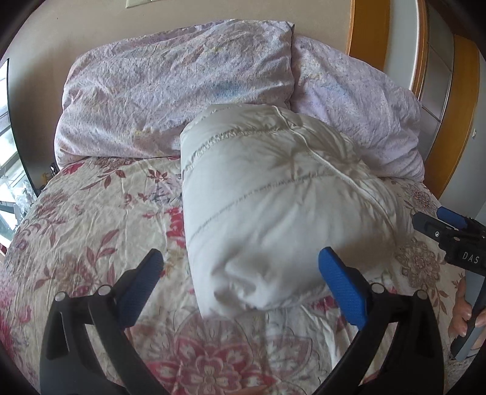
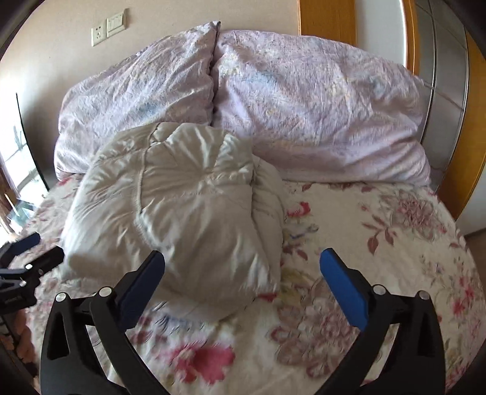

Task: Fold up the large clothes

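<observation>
The left gripper (image 1: 240, 270) is seen with its jaws spread wide, nothing clamped between them. Between and just beyond its blue pads (image 1: 340, 285) the near end of a white padded garment (image 1: 273, 194) is found, folded into a thick bundle; whether the pads touch the fabric cannot be told. The bundle is laid on a floral bedspread (image 1: 91, 231) and is stretched away from the gripper toward two lilac pillows (image 1: 170, 91) propped at the head of the bed, its far end resting against them.

The right gripper (image 2: 241, 269) is likewise held wide apart and empty. From its view the same garment is seen ahead and to the left, its near edge lying just past the left finger, while the right finger is placed over bare bedspread (image 2: 379, 218). Each gripper is caught at the edge of the other's view, to either side of the bundle: the right one at the right edge of the left view, with part of the person's hand (image 1: 464, 310) on its handle, the left one at the left edge of the right view.

Behind the pillows a beige wall (image 2: 182, 12) with a socket and a switch plate (image 2: 107, 27) is shown, and an orange wooden frame (image 2: 328, 21) is seen to the right.
</observation>
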Demonstrator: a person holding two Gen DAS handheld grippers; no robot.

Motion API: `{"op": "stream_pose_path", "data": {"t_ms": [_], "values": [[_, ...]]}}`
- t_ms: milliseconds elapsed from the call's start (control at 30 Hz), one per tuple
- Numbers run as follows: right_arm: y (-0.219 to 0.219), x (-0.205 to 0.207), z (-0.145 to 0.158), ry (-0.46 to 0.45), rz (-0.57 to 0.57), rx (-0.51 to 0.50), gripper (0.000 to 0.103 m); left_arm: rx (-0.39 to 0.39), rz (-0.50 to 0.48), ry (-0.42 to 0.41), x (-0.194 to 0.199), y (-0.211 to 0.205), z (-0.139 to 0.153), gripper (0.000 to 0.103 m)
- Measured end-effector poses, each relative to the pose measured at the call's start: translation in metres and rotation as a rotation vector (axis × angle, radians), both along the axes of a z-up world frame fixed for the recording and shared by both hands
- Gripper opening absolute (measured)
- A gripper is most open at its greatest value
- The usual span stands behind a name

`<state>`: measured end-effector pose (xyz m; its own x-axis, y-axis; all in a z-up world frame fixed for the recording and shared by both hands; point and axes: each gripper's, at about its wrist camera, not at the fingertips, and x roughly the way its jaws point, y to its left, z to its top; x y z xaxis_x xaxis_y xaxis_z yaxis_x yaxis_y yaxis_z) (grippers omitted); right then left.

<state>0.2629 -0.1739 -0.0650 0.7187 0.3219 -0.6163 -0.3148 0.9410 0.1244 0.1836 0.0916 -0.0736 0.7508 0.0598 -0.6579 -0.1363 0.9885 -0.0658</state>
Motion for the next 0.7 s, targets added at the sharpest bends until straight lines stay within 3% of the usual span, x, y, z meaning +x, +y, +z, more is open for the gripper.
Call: {"op": "stream_pose_path", "data": {"t_ms": [200,433,700], "values": [[-0.013,-0.031,-0.005,0.095,0.009,0.088,0.102,-0.019,0.002,0.035,-0.035,-0.008,0.0,0.101],[0.0,-0.068,-0.008,0.059,-0.009,-0.005,0.102,-0.01,0.013,0.1,-0.056,-0.012,-0.005,0.101],[-0.001,-0.087,-0.009,0.133,0.032,0.009,0.102,-0.04,0.003,0.102,-0.077,-0.012,0.004,0.101]]}}
